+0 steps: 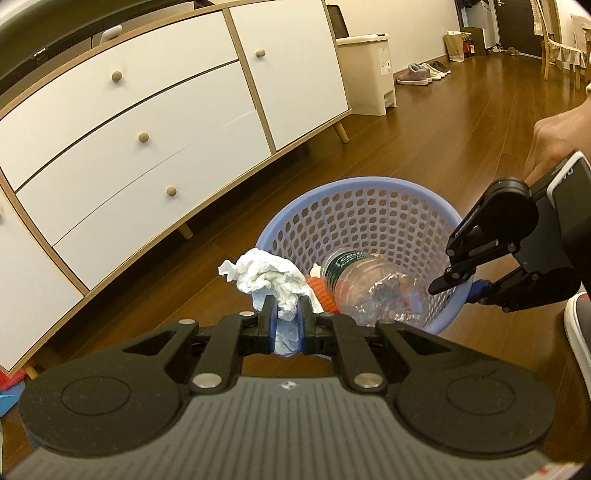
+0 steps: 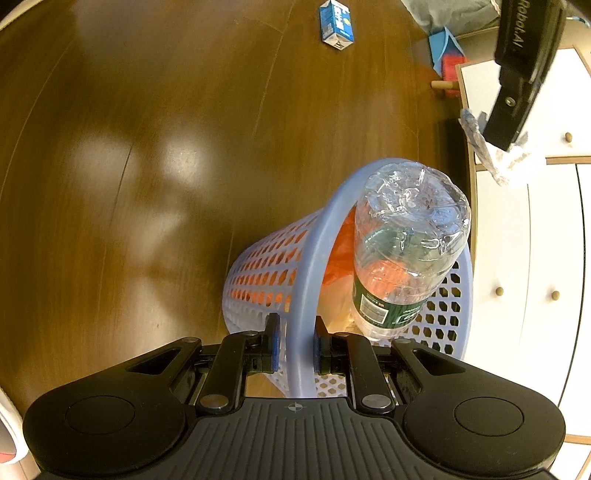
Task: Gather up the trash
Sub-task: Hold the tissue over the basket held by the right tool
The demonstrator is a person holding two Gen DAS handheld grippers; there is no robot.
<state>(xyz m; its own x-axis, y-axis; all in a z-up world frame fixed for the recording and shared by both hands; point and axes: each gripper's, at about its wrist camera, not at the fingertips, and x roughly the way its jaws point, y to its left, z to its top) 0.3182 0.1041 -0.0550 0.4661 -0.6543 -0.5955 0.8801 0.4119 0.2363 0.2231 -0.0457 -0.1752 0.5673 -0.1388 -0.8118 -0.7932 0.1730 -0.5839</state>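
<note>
- Tissue [image 1: 275, 280], crumpled and white, is pinched between the pads of the left gripper [image 1: 287, 319], whose jaws are drawn in tight on it; the wad bulges out ahead of the fingertips and a tail hangs down between the jaws.
- Just ahead of that gripper and slightly to its right stands the lilac mesh basket [image 1: 369, 188]; the tissue hangs at the basket's near rim, at its left edge, not clearly over the opening yet.
- Inside the basket, a clear plastic bottle [image 1: 364, 286] with a green label stands neck down, its crumpled base poking above the rim; something orange [image 1: 325, 295] lies beside it lower down.
- Across the basket, the right gripper [image 2: 295, 349] straddles the rim [image 2: 301, 295], one pad outside the wall and one inside. A narrow gap shows on each side of the rim, so I judge it set around the rim, not clamped hard; whether the pads actually touch I cannot tell.
- Well beyond the right gripper, on the wooden floor [image 2: 129, 129], a small blue-and-white carton [image 2: 336, 24] lies on its side, apart from the basket.
- My reading of progress: partway. The bottle and the orange item are already in, the tissue is held and needs carrying a little further over the opening before letting go, and the carton is left to pick up. A release here risks the tissue dropping outside the rim.
</note>
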